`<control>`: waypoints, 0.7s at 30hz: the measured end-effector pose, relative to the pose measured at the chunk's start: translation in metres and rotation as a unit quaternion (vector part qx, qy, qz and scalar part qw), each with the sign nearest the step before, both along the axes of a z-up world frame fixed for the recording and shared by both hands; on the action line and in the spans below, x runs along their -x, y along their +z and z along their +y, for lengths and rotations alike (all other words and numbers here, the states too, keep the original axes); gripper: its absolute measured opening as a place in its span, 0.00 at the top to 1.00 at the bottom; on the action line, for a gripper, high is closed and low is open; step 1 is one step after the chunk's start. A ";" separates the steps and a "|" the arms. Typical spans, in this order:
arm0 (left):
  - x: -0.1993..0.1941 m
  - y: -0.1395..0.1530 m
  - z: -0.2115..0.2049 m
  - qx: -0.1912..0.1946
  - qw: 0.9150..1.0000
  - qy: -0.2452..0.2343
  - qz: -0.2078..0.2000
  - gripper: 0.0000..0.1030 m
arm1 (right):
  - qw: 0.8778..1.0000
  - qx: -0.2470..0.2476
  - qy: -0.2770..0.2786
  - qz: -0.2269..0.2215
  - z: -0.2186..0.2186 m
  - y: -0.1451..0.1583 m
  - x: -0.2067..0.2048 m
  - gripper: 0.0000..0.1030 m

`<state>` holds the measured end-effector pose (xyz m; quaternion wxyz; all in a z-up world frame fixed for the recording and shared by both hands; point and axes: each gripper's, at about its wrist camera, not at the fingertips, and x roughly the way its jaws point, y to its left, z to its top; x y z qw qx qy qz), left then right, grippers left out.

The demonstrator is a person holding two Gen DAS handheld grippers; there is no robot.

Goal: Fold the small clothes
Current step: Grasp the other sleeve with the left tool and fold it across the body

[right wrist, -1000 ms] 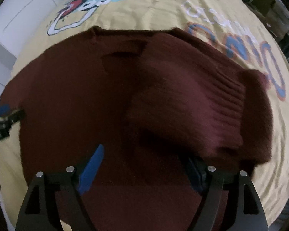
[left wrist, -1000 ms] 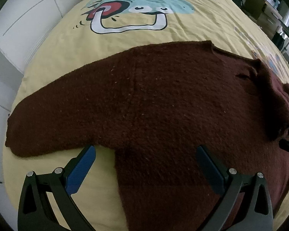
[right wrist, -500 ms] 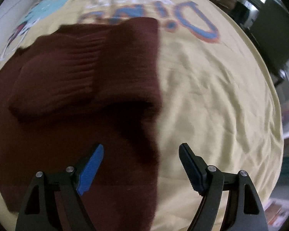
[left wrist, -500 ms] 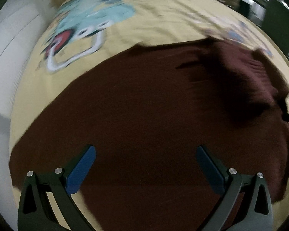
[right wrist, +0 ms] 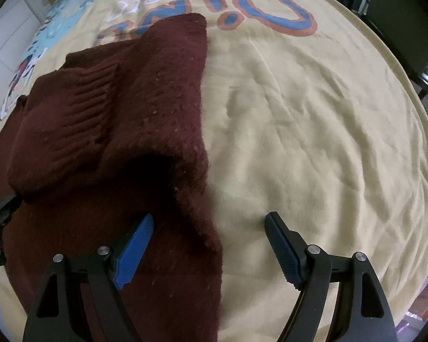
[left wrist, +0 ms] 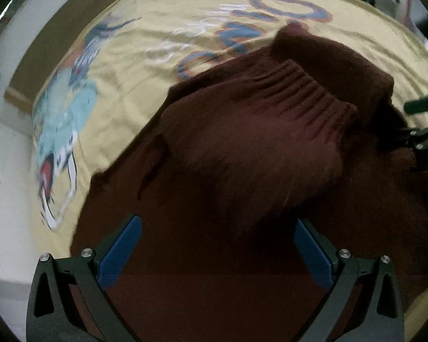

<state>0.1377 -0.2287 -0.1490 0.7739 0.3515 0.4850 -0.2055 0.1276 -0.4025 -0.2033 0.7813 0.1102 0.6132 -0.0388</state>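
A dark maroon sweater (right wrist: 145, 119) lies spread on the bed's yellow cartoon-print sheet (right wrist: 314, 119), with one ribbed-cuff sleeve (left wrist: 285, 119) folded across its body. The right gripper (right wrist: 208, 236) hangs over the sweater's straight side edge, fingers spread wide and grasping nothing, one over the knit and one over the bare sheet. The left gripper (left wrist: 218, 245) hovers above the sweater's body, its fingers also released and empty.

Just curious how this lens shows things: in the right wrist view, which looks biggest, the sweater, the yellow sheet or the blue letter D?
1. Sheet
2. Sweater, nearly as large; nearness inflates it
3. Letter D
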 end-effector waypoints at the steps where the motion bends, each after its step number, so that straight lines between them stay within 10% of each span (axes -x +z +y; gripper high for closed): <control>1: -0.001 -0.002 -0.004 -0.004 1.000 -0.006 0.000 0.01 | 1.000 0.004 0.003 0.000 0.003 0.000 -0.001 0.21; 6: -0.010 -0.009 -0.023 -0.018 0.999 -0.030 -0.001 0.02 | 0.999 0.025 0.022 -0.002 0.005 -0.002 -0.012 0.21; 15: -0.034 -0.017 -0.035 0.001 0.998 -0.009 0.057 0.63 | 0.995 0.063 0.076 -0.011 0.021 0.007 -0.034 0.24; 21: -0.042 -0.001 -0.026 0.035 0.998 0.002 0.059 0.83 | 0.995 0.052 0.083 -0.018 0.040 0.009 -0.044 0.70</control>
